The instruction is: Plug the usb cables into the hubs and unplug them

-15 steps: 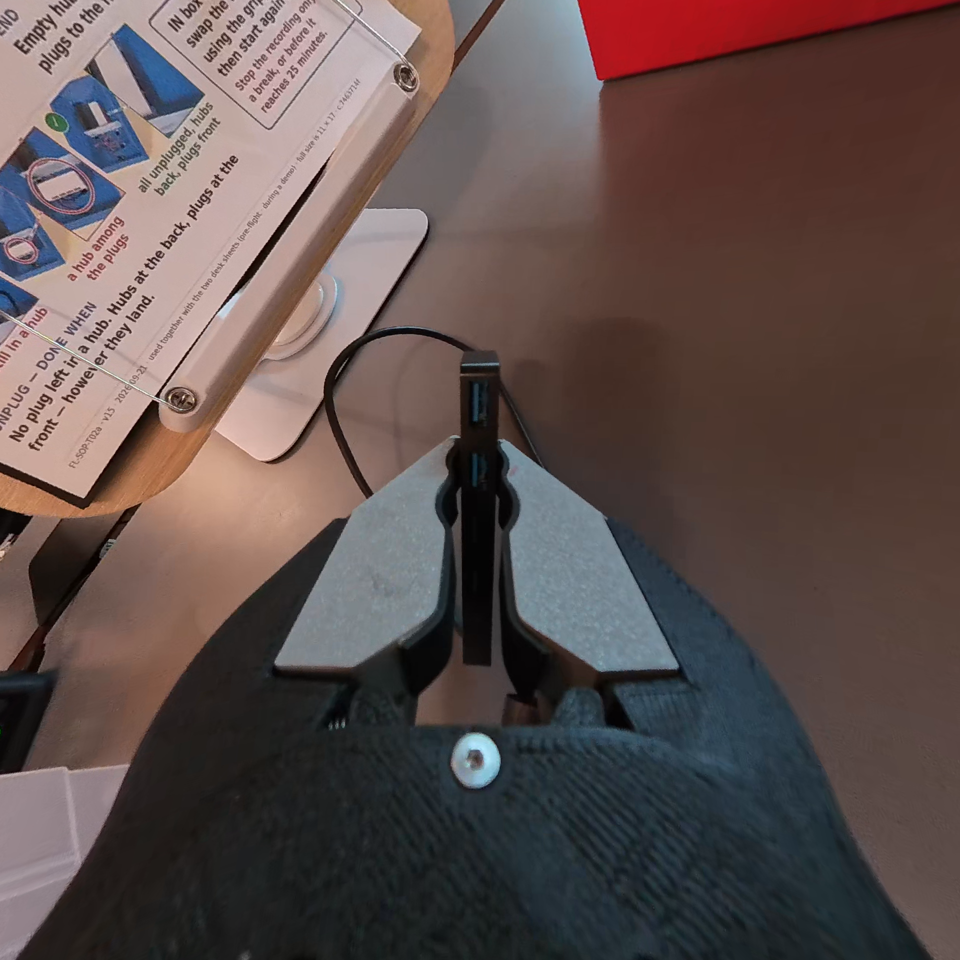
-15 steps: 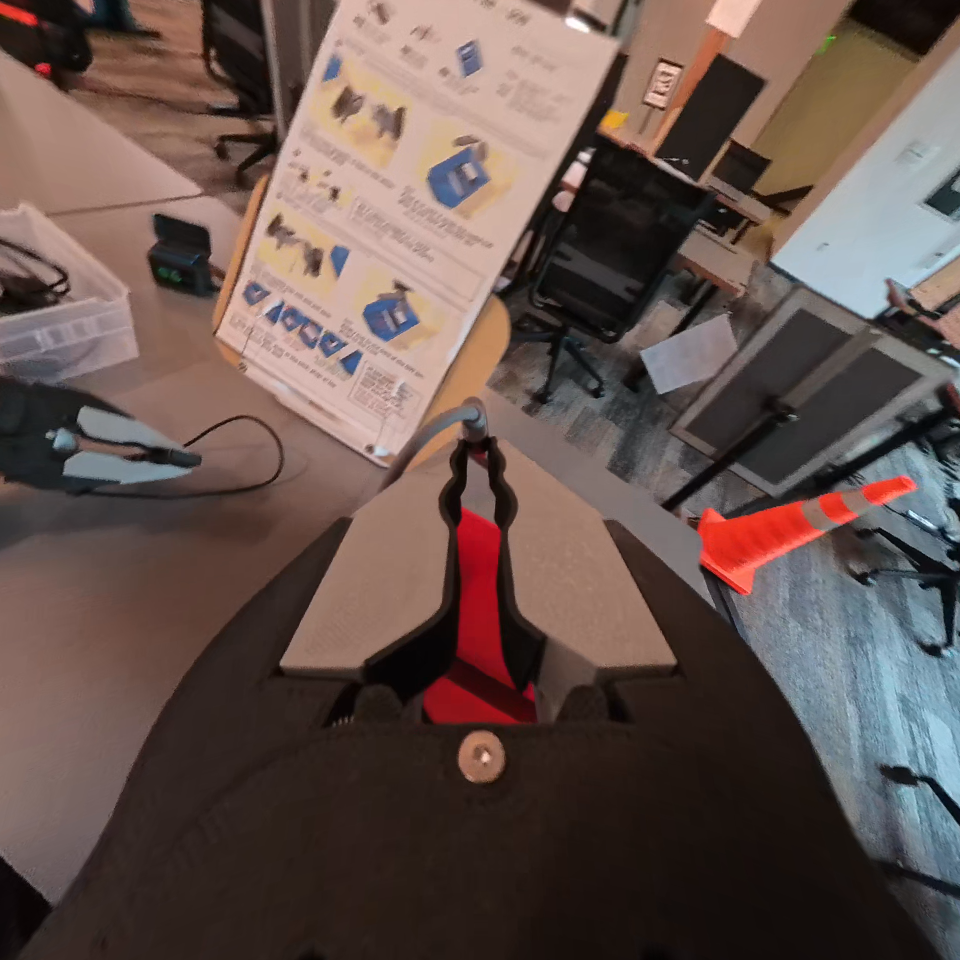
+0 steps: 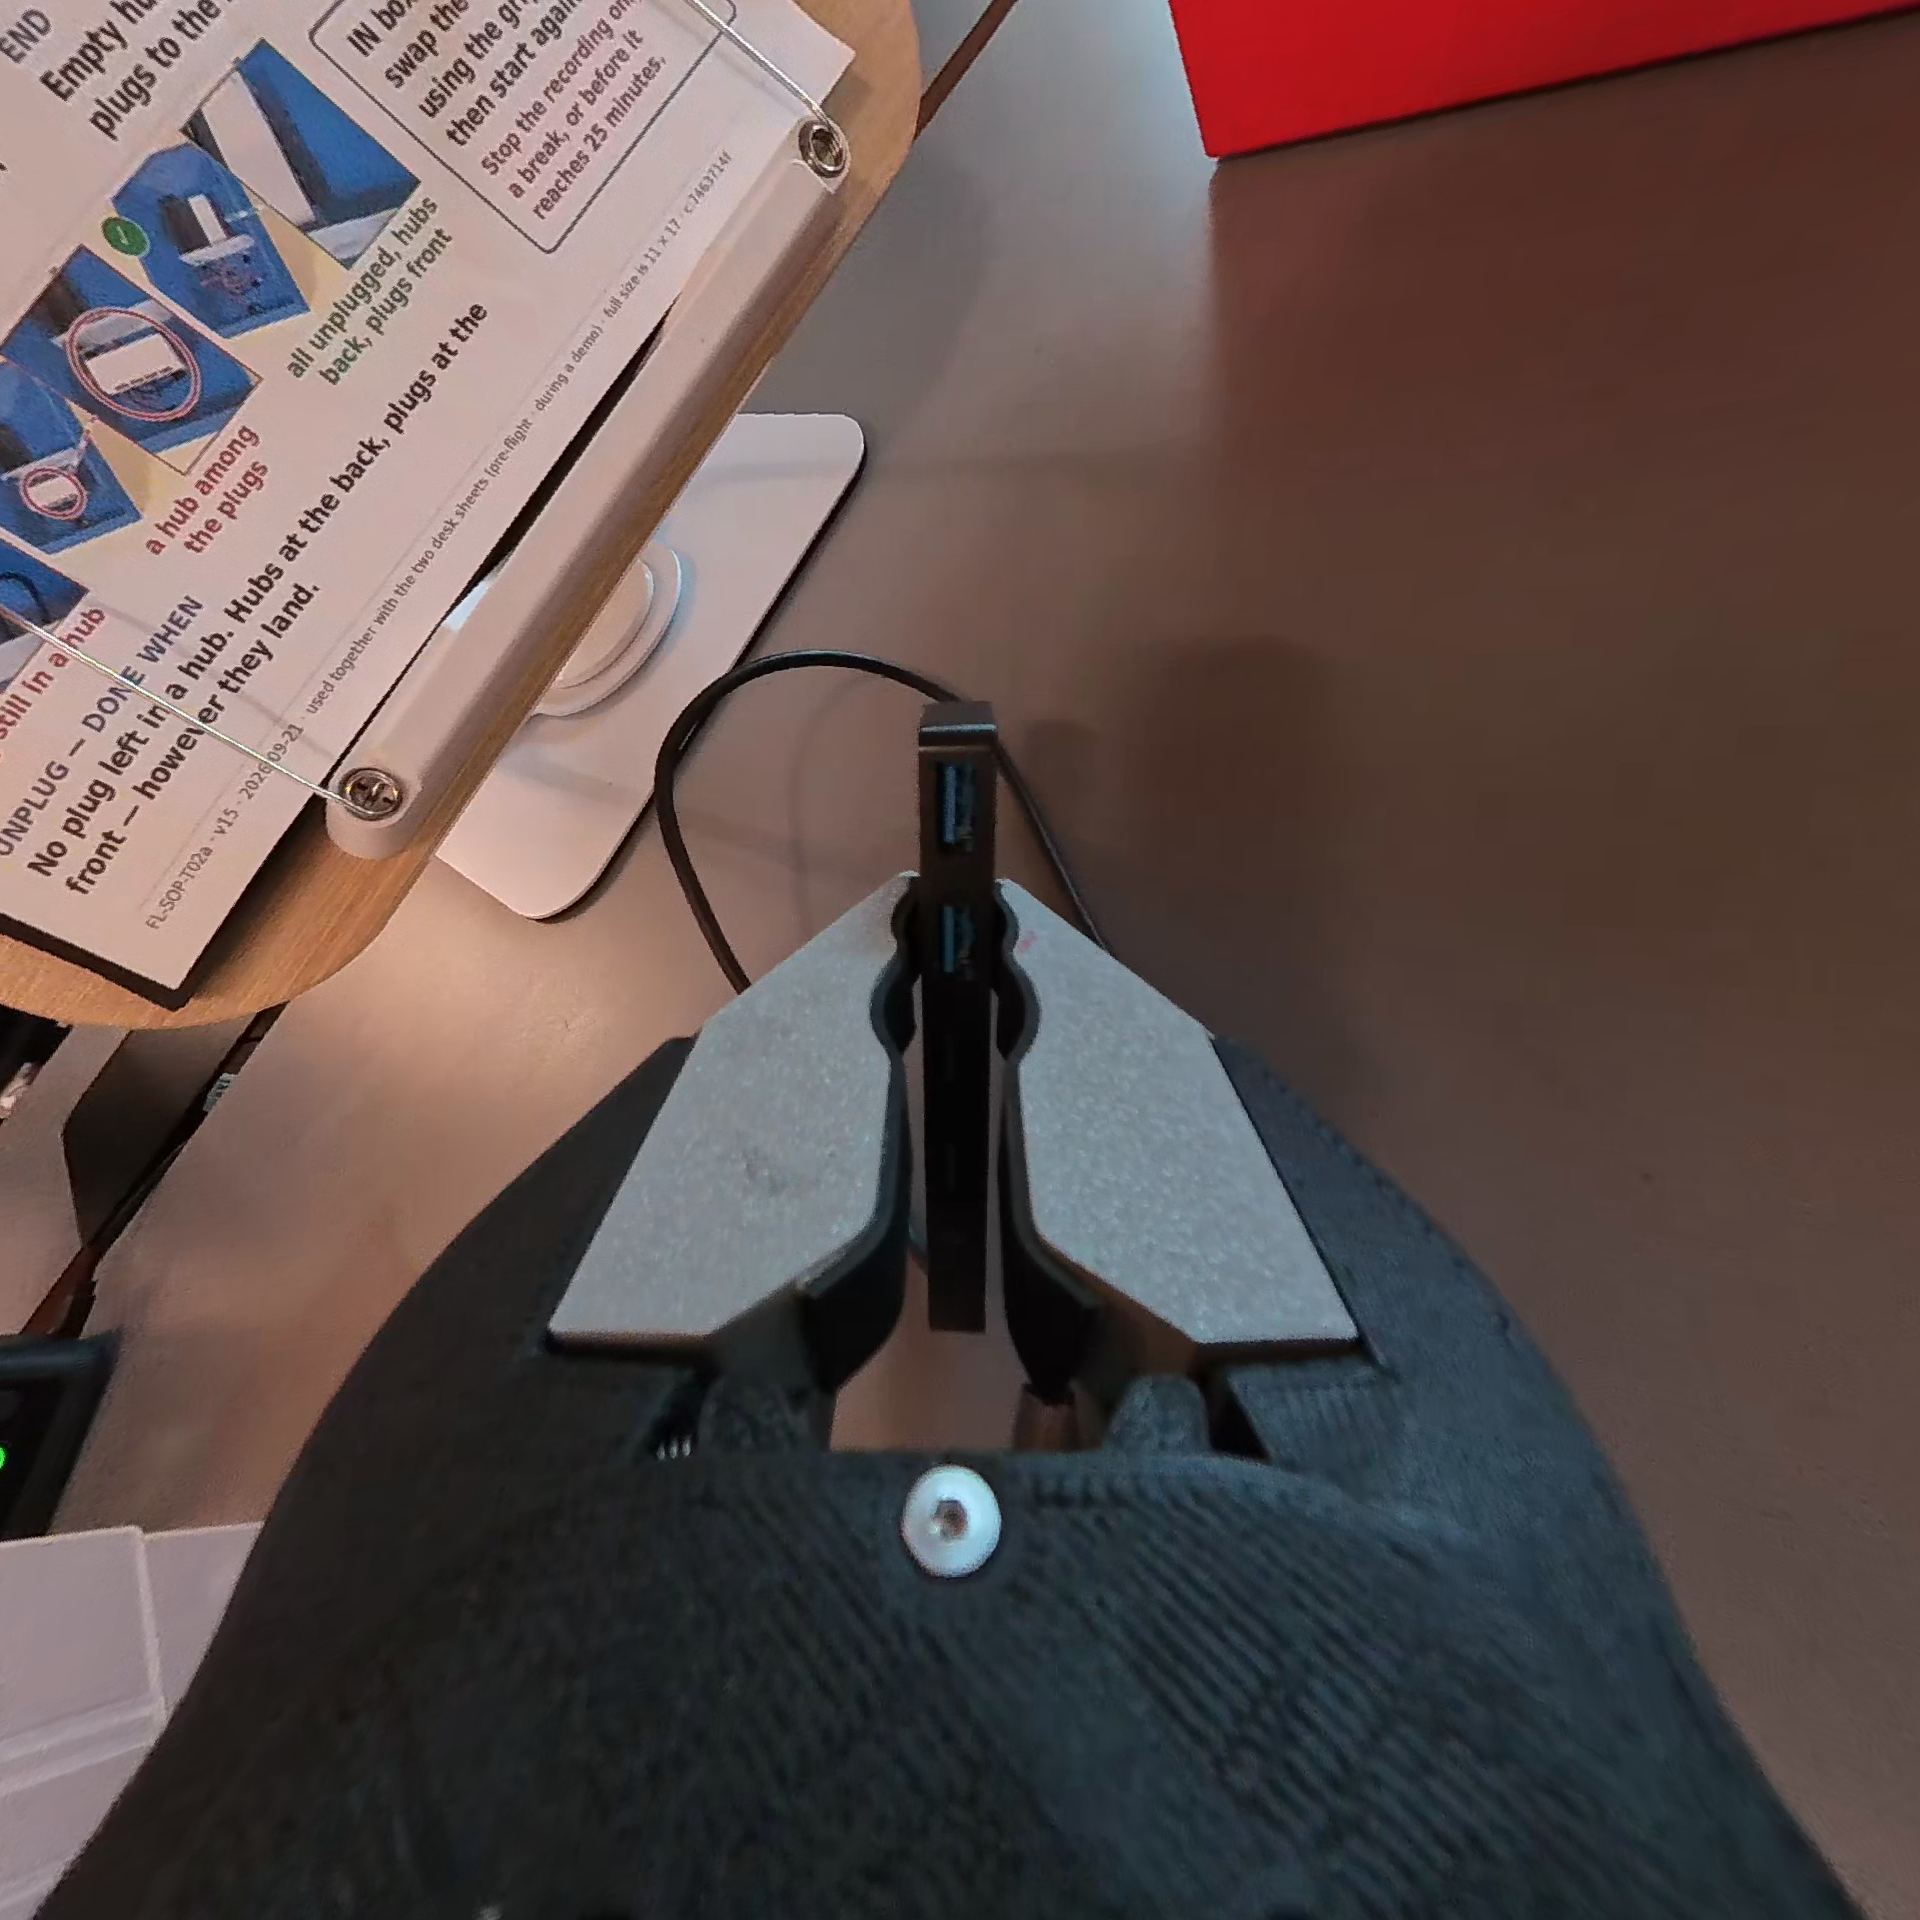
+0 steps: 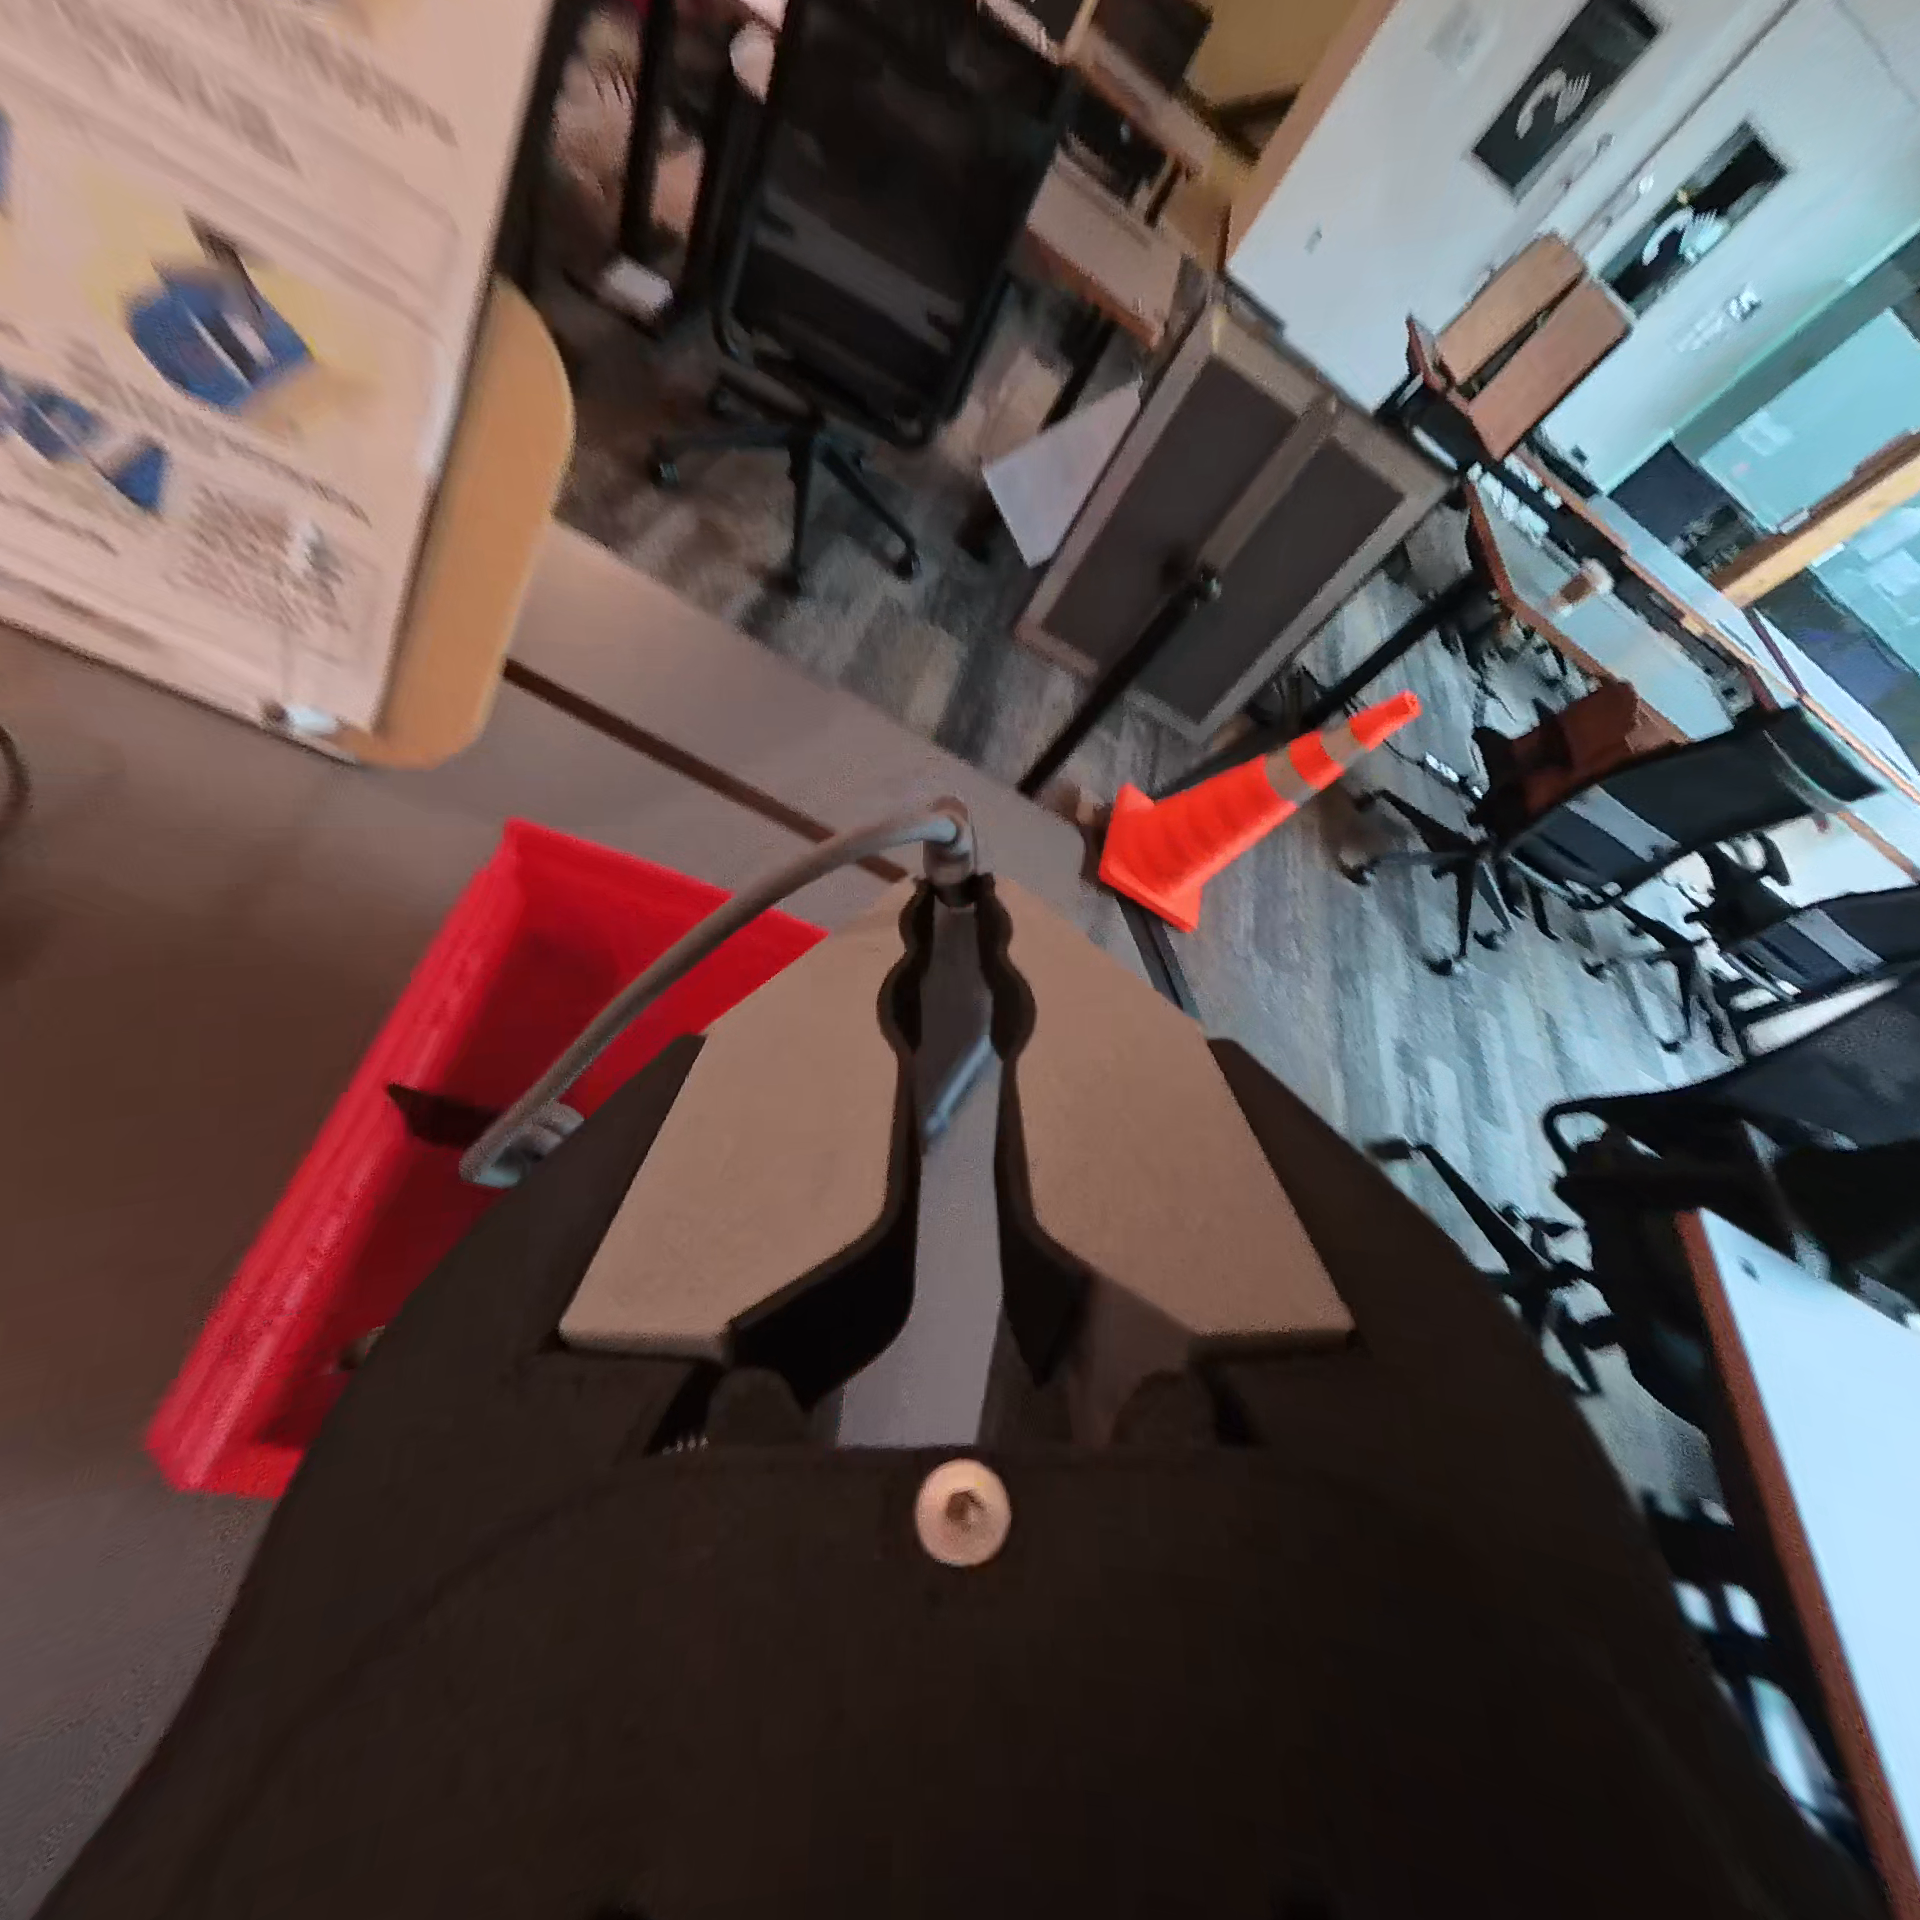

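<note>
In the left wrist view my left gripper point(image 3: 957, 914) is shut on a slim black USB hub point(image 3: 958, 790). The hub stands on edge, its blue ports face up, and its thin black cord point(image 3: 686, 831) loops over the brown table. In the right wrist view my right gripper point(image 4: 954, 894) is shut on a grey USB cable point(image 4: 665, 977) by its plug point(image 4: 956, 1081). The cable arcs left and its free end point(image 4: 520, 1143) hangs over a red bin point(image 4: 436, 1101). The left gripper is out of the right wrist view.
A printed instruction sheet on a wooden board point(image 3: 312, 416) with a white stand point(image 3: 665, 665) leans at the left. A red box point(image 3: 1558, 62) stands at the far right. A clear tray point(image 3: 73, 1683) sits near left. Beyond the table edge point(image 4: 790, 727) are chairs and an orange cone point(image 4: 1247, 810). My right fingertips sit around 50 cm from my left ones.
My right gripper has swung right and tilted, still holding the grey cable; the red bin now shows at its left and the left gripper has left its view. The left gripper and hub are still.
</note>
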Action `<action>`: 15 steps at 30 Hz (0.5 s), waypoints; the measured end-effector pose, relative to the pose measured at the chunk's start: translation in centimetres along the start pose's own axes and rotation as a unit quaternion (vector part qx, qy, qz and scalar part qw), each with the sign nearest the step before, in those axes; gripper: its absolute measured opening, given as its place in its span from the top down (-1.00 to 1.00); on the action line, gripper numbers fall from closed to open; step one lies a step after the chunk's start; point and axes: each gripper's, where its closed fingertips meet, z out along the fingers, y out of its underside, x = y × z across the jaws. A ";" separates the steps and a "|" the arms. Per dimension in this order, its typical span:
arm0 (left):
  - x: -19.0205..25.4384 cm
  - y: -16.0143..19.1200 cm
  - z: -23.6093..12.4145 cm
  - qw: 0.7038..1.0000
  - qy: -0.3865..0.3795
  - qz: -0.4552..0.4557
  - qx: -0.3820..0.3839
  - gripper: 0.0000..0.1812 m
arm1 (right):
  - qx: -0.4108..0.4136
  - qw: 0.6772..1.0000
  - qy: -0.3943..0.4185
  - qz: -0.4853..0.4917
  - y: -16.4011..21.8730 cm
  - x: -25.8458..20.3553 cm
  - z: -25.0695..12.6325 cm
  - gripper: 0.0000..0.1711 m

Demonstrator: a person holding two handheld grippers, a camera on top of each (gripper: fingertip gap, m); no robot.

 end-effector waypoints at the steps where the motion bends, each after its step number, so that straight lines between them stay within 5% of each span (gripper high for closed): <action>1: 0.1 0.0 0.0 1.000 0.001 0.002 -0.001 0.91 | -0.020 1.000 0.004 -0.012 1.5 -0.3 0.7 0.95; 5: 0.3 0.1 0.2 1.000 0.002 0.008 -0.004 0.91 | -0.116 0.986 -0.088 -0.077 8.0 -5.3 3.8 0.92; 10: 0.4 0.1 0.2 1.000 0.002 0.013 -0.004 0.91 | -0.321 0.920 -0.138 -0.176 17.8 -9.0 5.2 0.83; 15: 0.6 -0.1 0.2 1.000 0.003 0.022 -0.001 0.91 | -0.331 0.910 -0.115 -0.220 17.7 -10.0 5.9 0.64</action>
